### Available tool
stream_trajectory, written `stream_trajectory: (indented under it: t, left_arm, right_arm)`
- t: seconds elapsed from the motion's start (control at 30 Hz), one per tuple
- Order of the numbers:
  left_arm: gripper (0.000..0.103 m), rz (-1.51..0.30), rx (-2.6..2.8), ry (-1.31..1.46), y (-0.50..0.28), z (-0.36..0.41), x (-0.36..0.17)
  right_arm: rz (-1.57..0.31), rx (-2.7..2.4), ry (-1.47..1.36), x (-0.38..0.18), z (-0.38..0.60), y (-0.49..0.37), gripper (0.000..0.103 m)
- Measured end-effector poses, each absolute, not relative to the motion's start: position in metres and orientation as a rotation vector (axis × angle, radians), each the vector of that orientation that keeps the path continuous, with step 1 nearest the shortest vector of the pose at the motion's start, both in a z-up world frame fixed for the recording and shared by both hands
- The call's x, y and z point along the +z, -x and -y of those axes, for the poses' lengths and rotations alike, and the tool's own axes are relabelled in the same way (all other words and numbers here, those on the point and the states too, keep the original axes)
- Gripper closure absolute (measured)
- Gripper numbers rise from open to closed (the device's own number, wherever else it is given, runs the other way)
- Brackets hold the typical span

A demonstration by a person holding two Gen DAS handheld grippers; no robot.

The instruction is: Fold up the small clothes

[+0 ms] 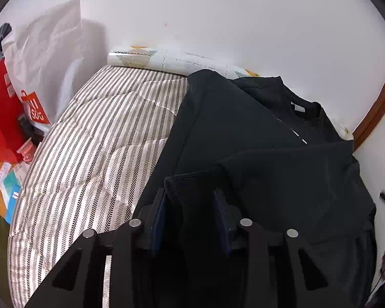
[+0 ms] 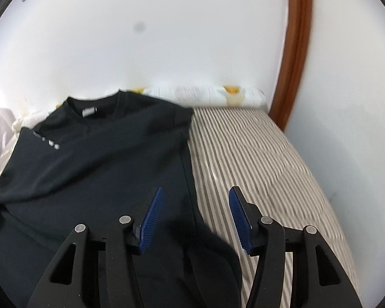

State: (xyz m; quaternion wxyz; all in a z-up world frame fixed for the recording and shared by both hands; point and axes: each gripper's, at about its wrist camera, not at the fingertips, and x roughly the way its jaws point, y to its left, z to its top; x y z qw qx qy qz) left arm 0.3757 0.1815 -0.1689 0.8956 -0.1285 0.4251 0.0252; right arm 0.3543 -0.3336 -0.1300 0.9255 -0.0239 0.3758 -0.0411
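A black sweatshirt [image 1: 243,128] lay on a striped mattress [image 1: 95,133], collar toward the top of the frame, its long axis running upward. In the left wrist view, the left gripper [image 1: 190,192] stood parted around a ribbed cuff [image 1: 190,182], pads not visibly pressing. The right gripper [image 2: 195,192] hung released over the garment's edge at centre frame.

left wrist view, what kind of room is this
Probably a bedroom: a black sweatshirt lies on a bed with a striped quilted cover, a patterned pillow or rolled bedding sits against the white wall, and boxes and bags are piled beside the bed.
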Motion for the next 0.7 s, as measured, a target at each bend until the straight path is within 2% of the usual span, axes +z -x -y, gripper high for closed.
stream_trajectory:
  t: [0.2,0.27,0.43,0.57,0.6,0.63,0.67,0.7]
  left_arm:
    - [0.060,-0.858,0.069,0.209,-0.374,-0.175,-0.174]
    - [0.053,-0.850,0.077,0.176,-0.375,-0.173,-0.174]
    - [0.049,-0.860,0.056,0.237,-0.378,-0.184,-0.179]
    - [0.048,-0.864,0.064,0.220,-0.382,-0.180,-0.181]
    - [0.048,-0.864,0.067,0.213,-0.382,-0.179,-0.181]
    - [0.048,-0.864,0.069,0.208,-0.382,-0.178,-0.181]
    - [0.048,-0.865,0.069,0.210,-0.382,-0.178,-0.181]
    - [0.048,-0.866,0.067,0.216,-0.382,-0.179,-0.181]
  right_arm:
    - [-0.803,-0.042,0.047,-0.132,0.317,-0.426,0.050]
    - [-0.816,-0.025,0.047,-0.137,0.314,-0.449,0.050]
    - [-0.842,-0.010,0.132,-0.148,0.311,-0.502,0.050]
    - [-0.892,0.014,0.087,-0.162,0.323,-0.540,0.050]
    - [-0.926,0.036,0.052,-0.168,0.327,-0.551,0.053]
    - [-0.960,0.064,0.021,-0.174,0.330,-0.559,0.062]
    - [-0.984,0.091,0.000,-0.179,0.331,-0.566,0.083]
    - [-0.980,0.094,0.016,-0.181,0.329,-0.573,0.095]
